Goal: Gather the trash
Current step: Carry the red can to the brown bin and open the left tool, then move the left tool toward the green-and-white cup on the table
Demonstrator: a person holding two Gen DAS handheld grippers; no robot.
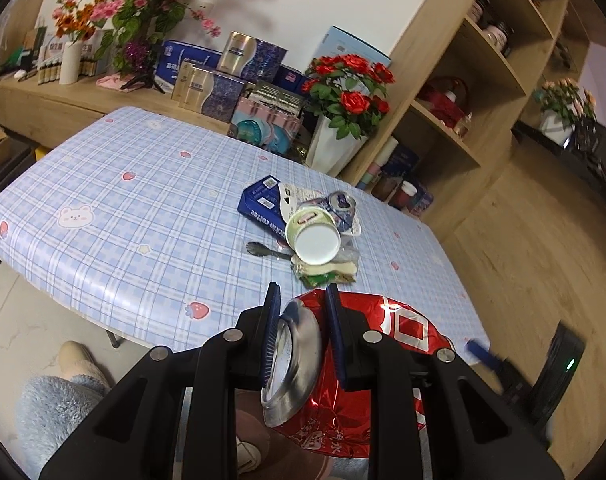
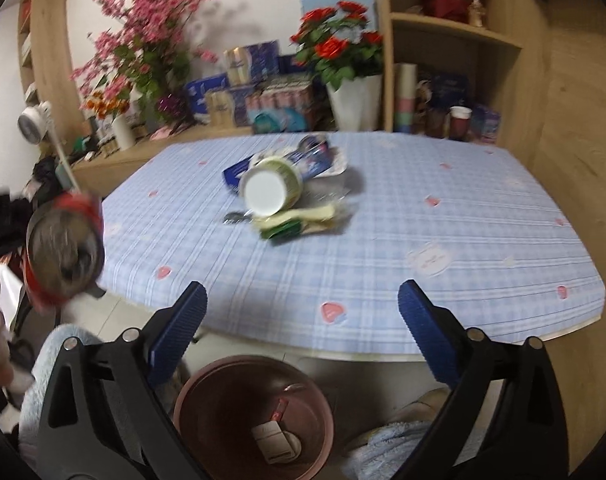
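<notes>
A crushed can [image 1: 343,364] of glossy red metal with a bare silver rim sits low in the left wrist view, between ribbed blue pads [image 1: 272,336] on matt black plastic arms. The table [image 1: 143,208] wears a smooth, faintly shiny plaid cover. A paper cup [image 1: 313,236] looks matt. Shelves [image 1: 463,92] at upper right are pale wood grain. The bin [image 2: 253,416] is dull brownish plastic.

Bin [image 2: 207,392] contents prob. cartons, blurred.
</notes>
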